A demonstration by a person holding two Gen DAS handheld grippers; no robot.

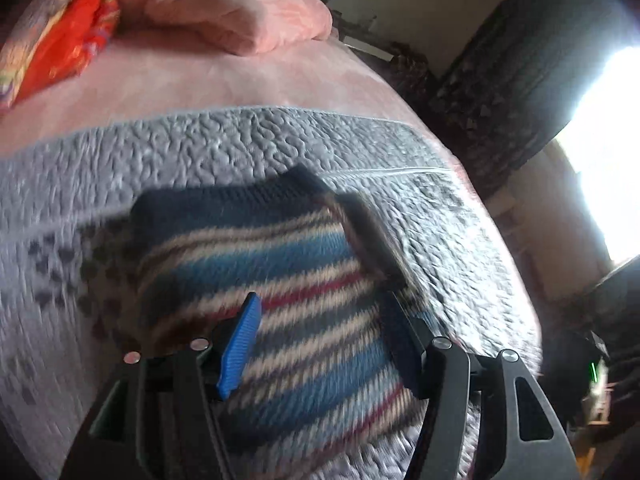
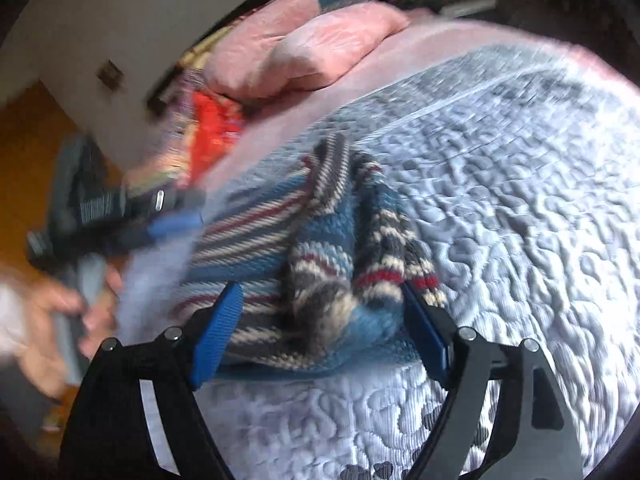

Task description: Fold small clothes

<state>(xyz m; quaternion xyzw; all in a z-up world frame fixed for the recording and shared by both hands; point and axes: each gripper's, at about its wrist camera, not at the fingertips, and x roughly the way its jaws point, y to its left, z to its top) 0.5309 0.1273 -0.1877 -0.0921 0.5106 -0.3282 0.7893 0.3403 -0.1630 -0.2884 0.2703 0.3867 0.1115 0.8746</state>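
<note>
Right wrist view shows the right gripper (image 2: 320, 340) wide apart over the folded blue striped knitted sweater (image 2: 320, 240) on the grey quilted bedspread (image 2: 500, 200), and the left gripper (image 1: 320, 344) apart too, so press the loose sleeve flat gently.

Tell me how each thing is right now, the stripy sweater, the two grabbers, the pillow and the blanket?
Striped sweater: folded up, lying on the quilt, sleeves bunched on top.
Left gripper: open, over the sweater, holding nothing.
Right gripper: open, over the sweater, holding nothing.
Pink pillow: lying at the head of the bed.
Grey quilt: spread flat.
</note>
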